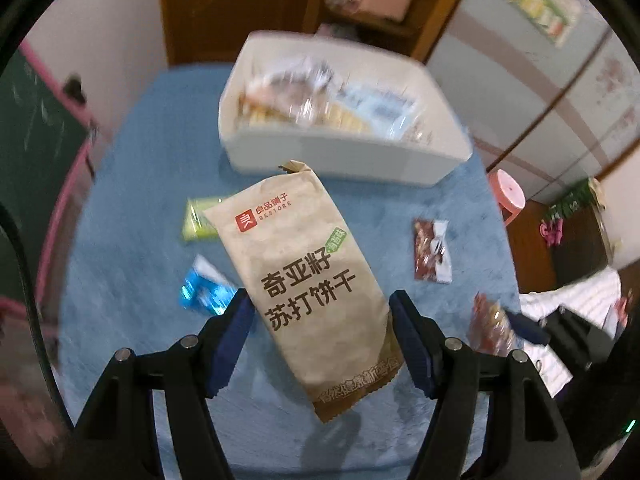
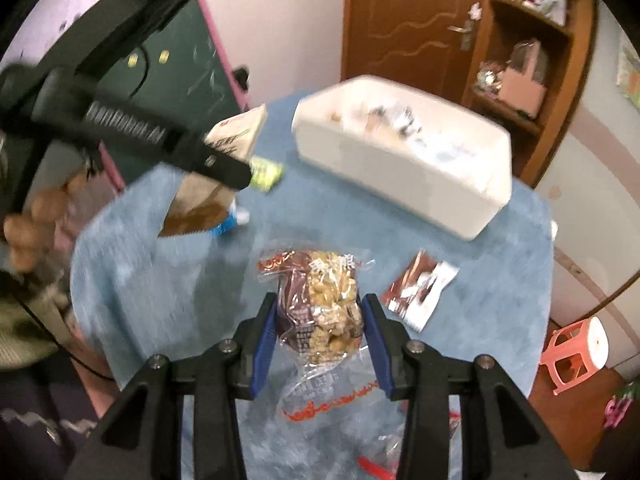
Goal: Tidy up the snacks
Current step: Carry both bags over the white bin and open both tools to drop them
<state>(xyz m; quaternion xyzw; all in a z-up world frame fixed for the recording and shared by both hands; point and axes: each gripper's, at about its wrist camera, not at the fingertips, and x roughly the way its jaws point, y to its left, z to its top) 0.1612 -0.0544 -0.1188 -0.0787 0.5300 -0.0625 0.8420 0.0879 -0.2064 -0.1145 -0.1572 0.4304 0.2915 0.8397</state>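
Observation:
My left gripper [image 1: 320, 312] is shut on a tan cracker packet [image 1: 304, 280] and holds it above the blue table [image 1: 132, 280]; the packet [image 2: 236, 136] and the left gripper [image 2: 224, 168] also show in the right wrist view. My right gripper [image 2: 320, 312] is shut on a clear bag of caramel nut snack [image 2: 324, 300], lifted over the table. A white bin [image 1: 344, 156] with several snack packs stands at the far side, also seen in the right wrist view [image 2: 400, 176].
On the blue table [image 2: 500, 280] lie a green packet [image 1: 196, 220], a blue packet [image 1: 204, 292] and a brown-white packet [image 1: 432, 252], the last also in the right wrist view [image 2: 420, 288]. A pink stool [image 2: 576, 352] stands beside the table. A wooden door [image 2: 408, 20] is behind.

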